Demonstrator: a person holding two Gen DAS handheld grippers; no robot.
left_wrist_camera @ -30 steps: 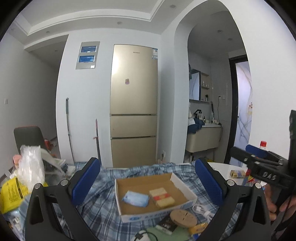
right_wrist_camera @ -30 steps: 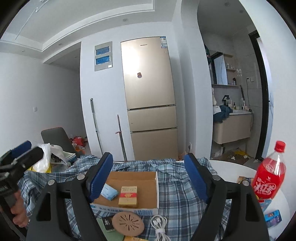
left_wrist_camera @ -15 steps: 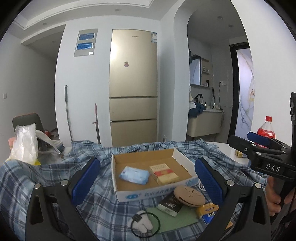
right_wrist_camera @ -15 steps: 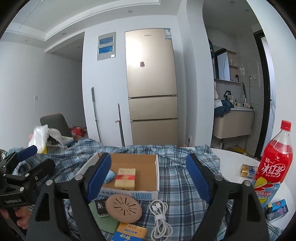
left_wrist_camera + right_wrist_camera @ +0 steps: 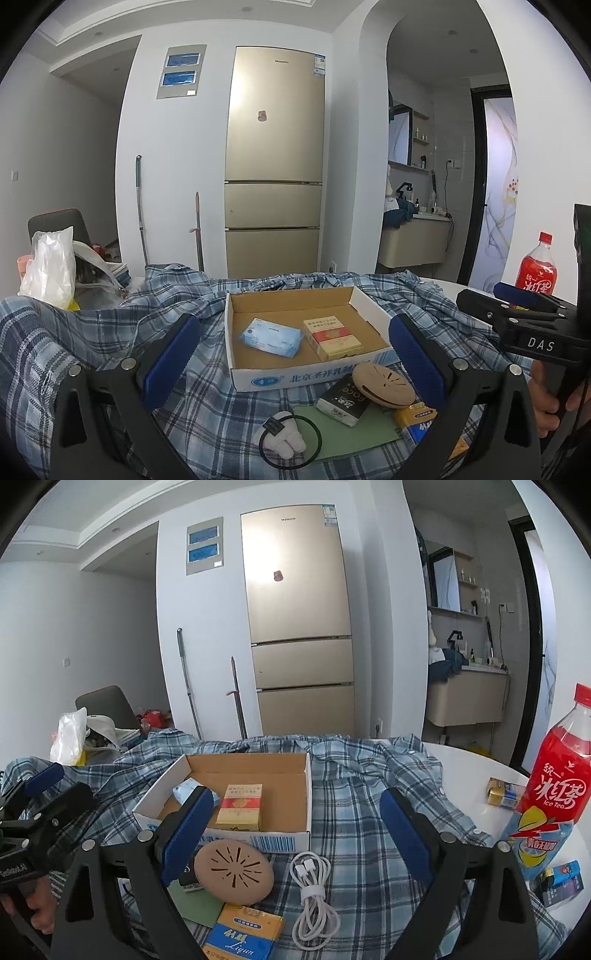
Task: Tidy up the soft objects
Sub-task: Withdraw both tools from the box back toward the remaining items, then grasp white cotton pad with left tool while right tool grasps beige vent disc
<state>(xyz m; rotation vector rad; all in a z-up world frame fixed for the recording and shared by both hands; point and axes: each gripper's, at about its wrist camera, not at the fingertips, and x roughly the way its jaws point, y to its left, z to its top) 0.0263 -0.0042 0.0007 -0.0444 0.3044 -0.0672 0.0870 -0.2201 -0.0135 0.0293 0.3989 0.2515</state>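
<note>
A shallow cardboard box (image 5: 295,376) (image 5: 258,840) sits on a blue plaid shirt (image 5: 110,325) (image 5: 362,797) spread over the table. In it lie a blue tissue pack (image 5: 271,336) (image 5: 183,789) and a red-and-cream cigarette pack (image 5: 331,336) (image 5: 240,806). In front of the box lie a tan round disc (image 5: 382,382) (image 5: 233,870), a black pack (image 5: 343,402), a green sheet (image 5: 343,435), a white cable (image 5: 314,897), a hair tie with a white plush (image 5: 286,439) and a yellow-blue pack (image 5: 243,934). My left gripper (image 5: 295,354) and right gripper (image 5: 297,823) are open and empty above these.
A red ice tea bottle (image 5: 550,786) (image 5: 535,273) stands at the right on the white table (image 5: 472,768), with small cartons (image 5: 502,792) beside it. A white plastic bag (image 5: 48,266) sits at the far left. A gold fridge (image 5: 275,162) stands behind.
Both grippers have tilted downward and come closer to the table, so the box and the items in front of it show lower and larger. Both stay open.
</note>
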